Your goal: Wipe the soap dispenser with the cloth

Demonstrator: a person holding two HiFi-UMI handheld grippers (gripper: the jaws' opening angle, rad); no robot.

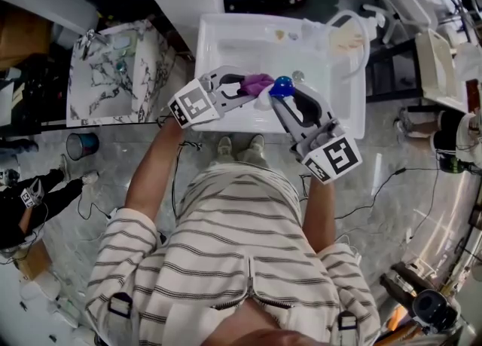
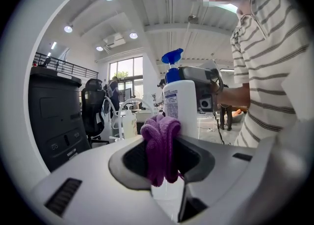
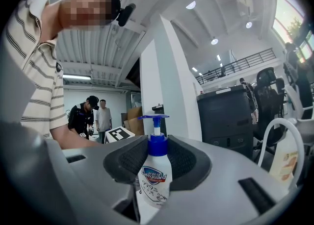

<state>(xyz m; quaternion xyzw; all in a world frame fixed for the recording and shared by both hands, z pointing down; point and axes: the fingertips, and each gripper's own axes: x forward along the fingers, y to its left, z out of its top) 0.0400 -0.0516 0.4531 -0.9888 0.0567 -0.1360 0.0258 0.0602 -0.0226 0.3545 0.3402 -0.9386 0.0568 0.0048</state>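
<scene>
My left gripper (image 1: 245, 84) is shut on a folded purple cloth (image 1: 258, 81), which bulges up between the jaws (image 2: 161, 145) in the left gripper view. My right gripper (image 1: 280, 100) is shut on the soap dispenser (image 3: 154, 180), a white bottle with a blue pump (image 1: 282, 86), held upright over the white sink (image 1: 226, 35). In the left gripper view the dispenser (image 2: 180, 106) stands directly behind the cloth. The two look close together. Whether they touch I cannot tell.
A marble-patterned basin (image 1: 113, 73) stands left of the sink. A white hose (image 1: 354, 32) loops at the sink's right end, with small items along its back. Cables and a dark cup (image 1: 81, 144) lie on the floor. Two people (image 3: 93, 116) stand far off.
</scene>
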